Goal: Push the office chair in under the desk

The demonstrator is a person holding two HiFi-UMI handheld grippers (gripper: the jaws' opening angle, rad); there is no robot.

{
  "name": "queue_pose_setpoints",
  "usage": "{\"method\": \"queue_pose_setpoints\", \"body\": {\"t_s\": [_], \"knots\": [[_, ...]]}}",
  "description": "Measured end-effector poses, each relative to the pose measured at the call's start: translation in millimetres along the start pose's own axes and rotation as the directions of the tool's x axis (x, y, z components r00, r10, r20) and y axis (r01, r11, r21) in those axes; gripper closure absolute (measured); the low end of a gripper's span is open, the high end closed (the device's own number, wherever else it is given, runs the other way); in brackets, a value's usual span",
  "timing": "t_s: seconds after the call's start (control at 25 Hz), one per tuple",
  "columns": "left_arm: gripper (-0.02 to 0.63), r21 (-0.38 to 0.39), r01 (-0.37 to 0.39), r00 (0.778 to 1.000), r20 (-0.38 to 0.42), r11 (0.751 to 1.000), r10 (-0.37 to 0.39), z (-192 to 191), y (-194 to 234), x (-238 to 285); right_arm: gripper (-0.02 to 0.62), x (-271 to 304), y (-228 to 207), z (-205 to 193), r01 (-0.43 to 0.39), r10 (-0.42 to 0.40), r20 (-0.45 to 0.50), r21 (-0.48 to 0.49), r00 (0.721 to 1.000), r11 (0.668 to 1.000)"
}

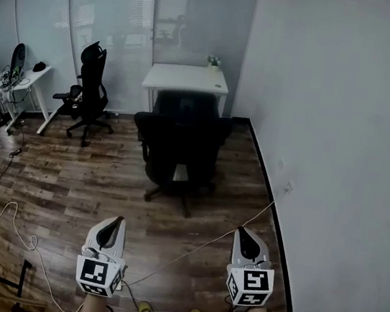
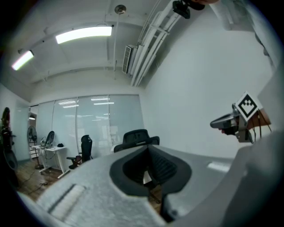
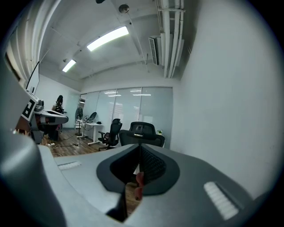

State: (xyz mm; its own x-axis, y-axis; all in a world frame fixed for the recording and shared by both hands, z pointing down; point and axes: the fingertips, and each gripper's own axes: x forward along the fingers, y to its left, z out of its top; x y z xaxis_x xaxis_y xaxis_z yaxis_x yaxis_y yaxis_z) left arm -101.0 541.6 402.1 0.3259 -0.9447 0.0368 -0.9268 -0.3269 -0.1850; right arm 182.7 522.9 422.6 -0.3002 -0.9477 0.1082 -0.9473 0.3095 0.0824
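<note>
Left claw: my left gripper [image 1: 119,220] is low at the left of the head view, pointing level at the far end of the room. In its own view the jaws [image 2: 148,148] are fully closed, tip against tip, with nothing between them.
Right claw: my right gripper [image 1: 241,231] is level with the left and well apart from it, near the white wall [image 1: 329,135]. Its jaws [image 3: 140,146] are pressed together and carry nothing. A small reddish bit [image 3: 140,181] shows in the slot behind the tips; I cannot tell what it is.
Office chair: the black office chair [image 1: 181,142] stands on the wood floor [image 1: 89,187] with its back toward me. It is well apart from both claws and centred ahead of each set of tips [image 2: 136,137] [image 3: 143,131].
Desk: the white desk [image 1: 186,78] is against the far wall, directly behind the chair. The seat is still out in front of the desk edge.
Desk top: 1 small plant [image 1: 213,62] at the back right corner.
Other furniture: 1 second black chair [image 1: 91,89] beside the glass partition [image 1: 93,13], and 1 side desk [image 1: 19,82] further left.
Floor: a pale cable [image 1: 203,244] runs from between my claws toward the right wall.
</note>
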Motion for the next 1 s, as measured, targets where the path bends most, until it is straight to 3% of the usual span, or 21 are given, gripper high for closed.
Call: {"method": "queue_pose_setpoints", "body": {"t_s": [0.2,0.48,1.0], "knots": [[0.571,-0.017,-0.002,1.0,-0.009,1.0,0.002,-3.3,0.8,-3.3,0.578,-0.9,2.1,-5.6,-0.022,0.022,-0.023,-0.001,0.999,1.0],[0.519,-0.014,-0.004,1.0,-0.021,1.0,0.004,-7.1,-2.0,0.7,0.48,0.7,3.4,-10.3,-0.056,0.056,-0.016,0.008,0.998,0.998],[0.5,-0.012,-0.015,0.999,-0.044,1.0,0.014,-0.5,-30.2,14.2,0.472,-0.4,-19.7,-13.7,-0.096,0.096,-0.024,-0.02,0.995,0.995]]}}
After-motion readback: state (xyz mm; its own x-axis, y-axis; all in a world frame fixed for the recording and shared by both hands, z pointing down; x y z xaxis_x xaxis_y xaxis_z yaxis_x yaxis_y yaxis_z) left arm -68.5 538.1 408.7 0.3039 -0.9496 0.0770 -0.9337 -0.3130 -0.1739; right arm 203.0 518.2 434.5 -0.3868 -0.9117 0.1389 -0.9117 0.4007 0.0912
